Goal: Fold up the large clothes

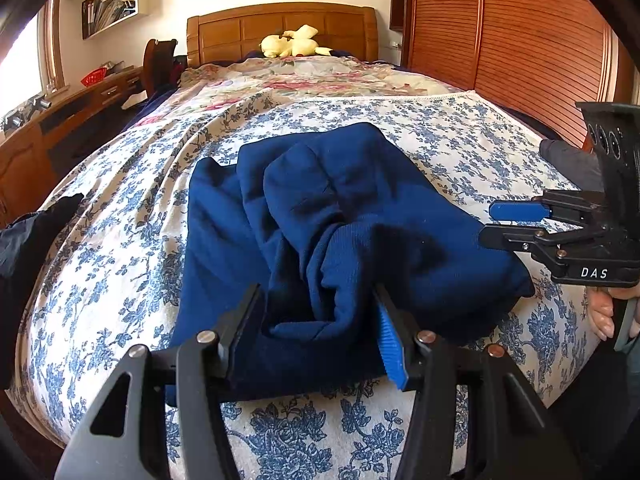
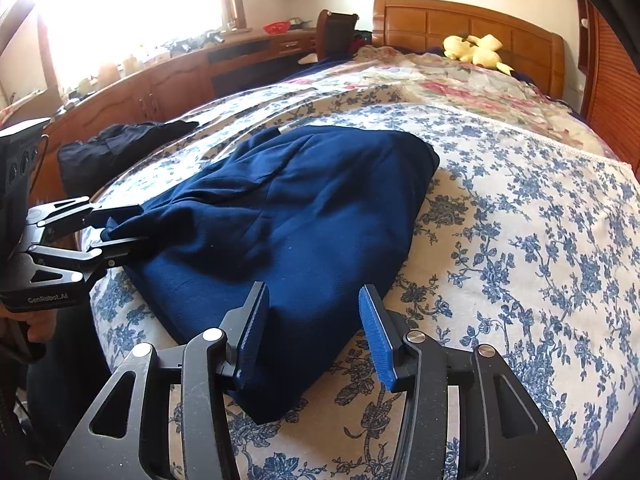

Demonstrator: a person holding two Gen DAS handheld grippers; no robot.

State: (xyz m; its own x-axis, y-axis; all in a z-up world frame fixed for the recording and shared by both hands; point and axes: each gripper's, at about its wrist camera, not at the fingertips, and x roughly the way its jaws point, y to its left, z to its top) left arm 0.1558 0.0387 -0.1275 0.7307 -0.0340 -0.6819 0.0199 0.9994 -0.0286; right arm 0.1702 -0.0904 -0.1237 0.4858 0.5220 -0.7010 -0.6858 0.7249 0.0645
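The navy blue garment [image 1: 352, 216] lies bunched and partly folded on the bed's blue-flowered sheet [image 1: 460, 136]. Going from the left, a black piece of clothing [image 2: 120, 148] sits well beyond the left gripper's jaws, at the sheet's edge. The left gripper [image 1: 320, 320] has a thick rolled fold of the garment between its jaws; the cloth fills the gap and meets both pads, so it grips that fold. Further right, the right gripper [image 2: 316, 324] stands with its jaws apart: the garment's near corner lies under and between them, touching the left pad, while the right pad [image 2: 378, 344] hangs clear over the sheet. Far past both jaws, a yellow plush toy [image 1: 292, 42] rests against the wooden headboard [image 1: 240, 28].
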